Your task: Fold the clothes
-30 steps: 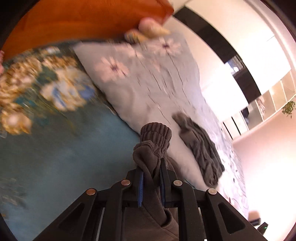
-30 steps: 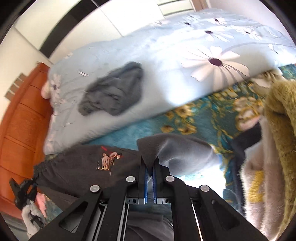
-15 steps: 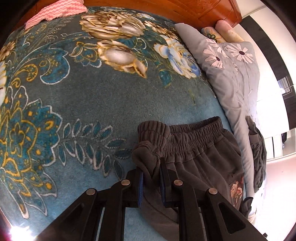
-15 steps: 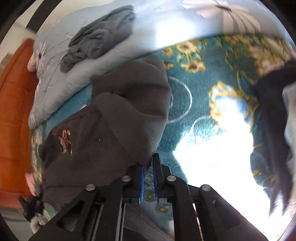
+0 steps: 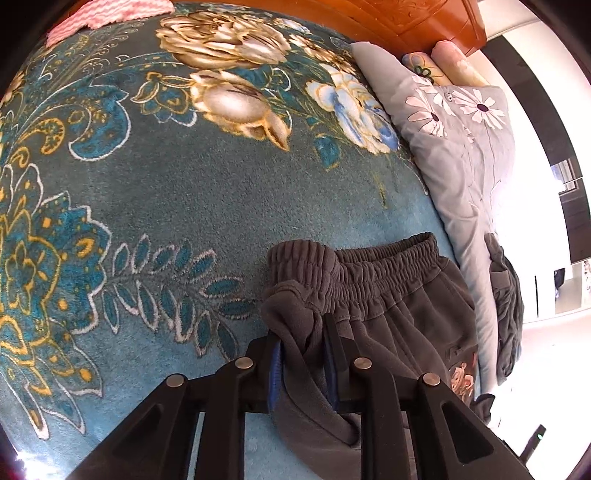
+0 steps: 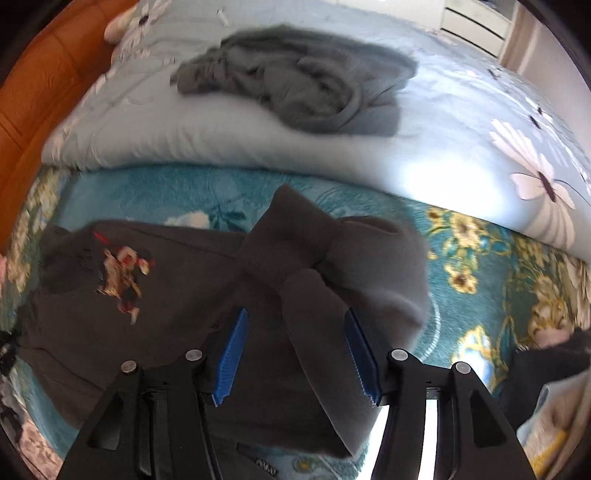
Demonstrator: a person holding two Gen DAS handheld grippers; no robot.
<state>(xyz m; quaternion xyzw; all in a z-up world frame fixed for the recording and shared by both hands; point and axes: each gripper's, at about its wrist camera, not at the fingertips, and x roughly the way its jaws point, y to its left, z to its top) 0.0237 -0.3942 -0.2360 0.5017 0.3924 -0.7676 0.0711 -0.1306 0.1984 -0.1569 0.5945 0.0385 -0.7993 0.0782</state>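
Dark grey pants (image 5: 406,314) with an elastic waistband lie on the teal floral blanket (image 5: 184,203). My left gripper (image 5: 300,325) pinches a bunched corner of the waistband; its jaws are beginning to open, but cloth still fills the gap. In the right wrist view the pants (image 6: 166,295) show a small printed figure (image 6: 122,273), with a leg end (image 6: 351,258) folded back over them. My right gripper (image 6: 295,312) hovers over that leg with its jaws opening wide. The cloth lies loose between the blue pads (image 6: 232,350).
A pale blue daisy-print duvet (image 6: 258,147) lies along the blanket's far side with a crumpled grey garment (image 6: 303,85) on it. A wooden headboard (image 5: 424,18) and a pink cloth (image 5: 103,14) sit at the bed's head. More clothes (image 6: 546,369) are piled at the right edge.
Both grippers came down from the air to the bed, laying the pants flat. The right gripper let go of the leg end and spread its jaws; the left gap widened slightly.
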